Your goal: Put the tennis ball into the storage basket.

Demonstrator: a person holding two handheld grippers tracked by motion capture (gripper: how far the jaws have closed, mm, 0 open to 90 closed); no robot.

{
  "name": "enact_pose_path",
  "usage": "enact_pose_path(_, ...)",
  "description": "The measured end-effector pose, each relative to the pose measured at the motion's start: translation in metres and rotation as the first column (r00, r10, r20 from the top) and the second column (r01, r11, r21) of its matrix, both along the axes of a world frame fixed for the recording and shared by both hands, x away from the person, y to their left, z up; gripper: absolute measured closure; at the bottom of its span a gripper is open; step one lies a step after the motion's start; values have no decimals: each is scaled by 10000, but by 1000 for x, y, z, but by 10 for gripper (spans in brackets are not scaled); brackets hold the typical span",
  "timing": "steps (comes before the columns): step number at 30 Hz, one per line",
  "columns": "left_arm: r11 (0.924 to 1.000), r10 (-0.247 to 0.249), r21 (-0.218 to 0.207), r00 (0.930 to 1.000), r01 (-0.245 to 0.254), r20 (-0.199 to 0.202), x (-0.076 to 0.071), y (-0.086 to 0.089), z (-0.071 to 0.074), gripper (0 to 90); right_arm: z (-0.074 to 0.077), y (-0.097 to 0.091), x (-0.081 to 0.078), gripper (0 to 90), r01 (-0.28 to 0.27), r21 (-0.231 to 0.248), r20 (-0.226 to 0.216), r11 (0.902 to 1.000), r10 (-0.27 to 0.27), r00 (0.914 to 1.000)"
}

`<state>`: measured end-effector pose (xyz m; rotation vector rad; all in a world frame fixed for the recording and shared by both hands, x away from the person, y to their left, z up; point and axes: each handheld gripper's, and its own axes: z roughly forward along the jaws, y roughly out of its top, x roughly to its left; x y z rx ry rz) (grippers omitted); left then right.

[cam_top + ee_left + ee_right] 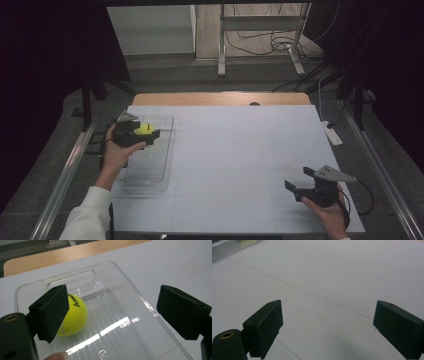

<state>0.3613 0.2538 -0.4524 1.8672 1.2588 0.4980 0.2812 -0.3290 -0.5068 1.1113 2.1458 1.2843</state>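
A yellow tennis ball (75,313) lies in a clear plastic tray (130,277) with a handle slot at its far end. My left gripper (113,297) hovers over the tray, open, its jaws wide apart; the left jaw hides part of the ball and neither pad presses on it. In the high view the ball (144,129) sits at the far end of the tray (150,180), right by the left gripper (152,134) on the table's left side. My right gripper (298,178) is held at the near right, open over bare white table, with nothing between its jaws (328,306).
The white table top (240,150) has a wooden strip (220,98) along its far edge. Metal rails run down both sides of the table. A white power strip (332,134) lies off the right edge. A metal stand and cables are on the floor beyond.
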Motion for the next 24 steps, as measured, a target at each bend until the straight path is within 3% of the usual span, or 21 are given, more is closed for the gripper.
enact_pose_path(11,9964,-794,-267,9962,804,371,-30,-9,1,123,0,0,0,91,46,6,1,10000,-46,10000)
enact_pose_path(24,9869,-1450,-628,9875,1489,619,-69,-17,-9,125,0,-1,0,92,48,43,-6,10000,-48,10000)
